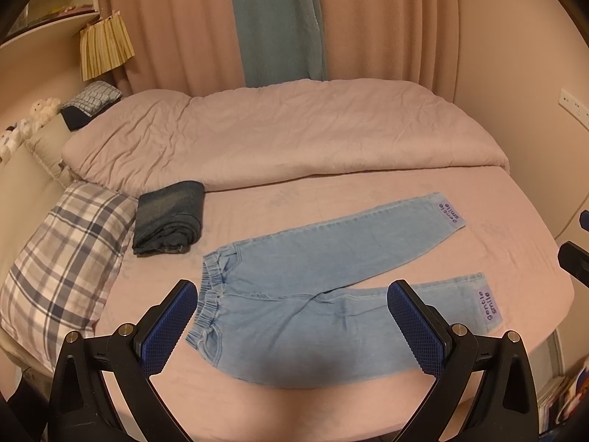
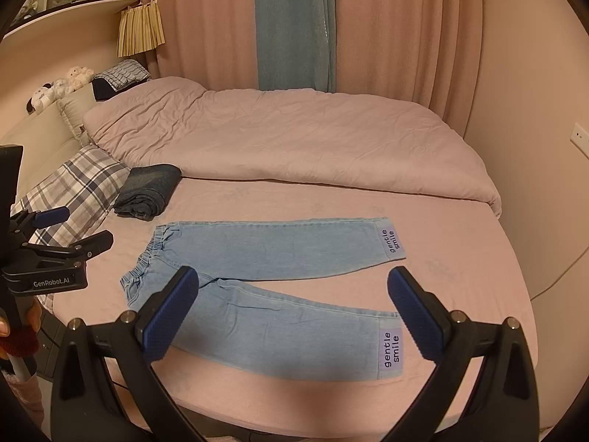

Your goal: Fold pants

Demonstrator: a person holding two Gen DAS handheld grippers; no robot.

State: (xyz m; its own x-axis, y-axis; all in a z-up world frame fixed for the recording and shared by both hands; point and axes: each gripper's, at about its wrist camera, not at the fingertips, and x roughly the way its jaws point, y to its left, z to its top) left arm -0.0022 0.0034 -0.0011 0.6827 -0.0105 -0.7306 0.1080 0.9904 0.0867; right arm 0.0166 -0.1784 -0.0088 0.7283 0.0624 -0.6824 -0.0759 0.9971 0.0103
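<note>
The pants (image 1: pixel 324 294) lie flat near the front edge of the bed (image 1: pixel 331 191). Both my claws, left (image 1: pixel 294 328) and right (image 2: pixel 294 313), hang spread and empty. I think denim is soft, so I would pinch waistband and cuff.

Warm, dim indoor light tints both views pinkish; a soft shadow falls along the near edge of the bed (image 1: pixel 294 405). Fisheye bending and dark vignetting mark the corners; focus is sharp.
</note>
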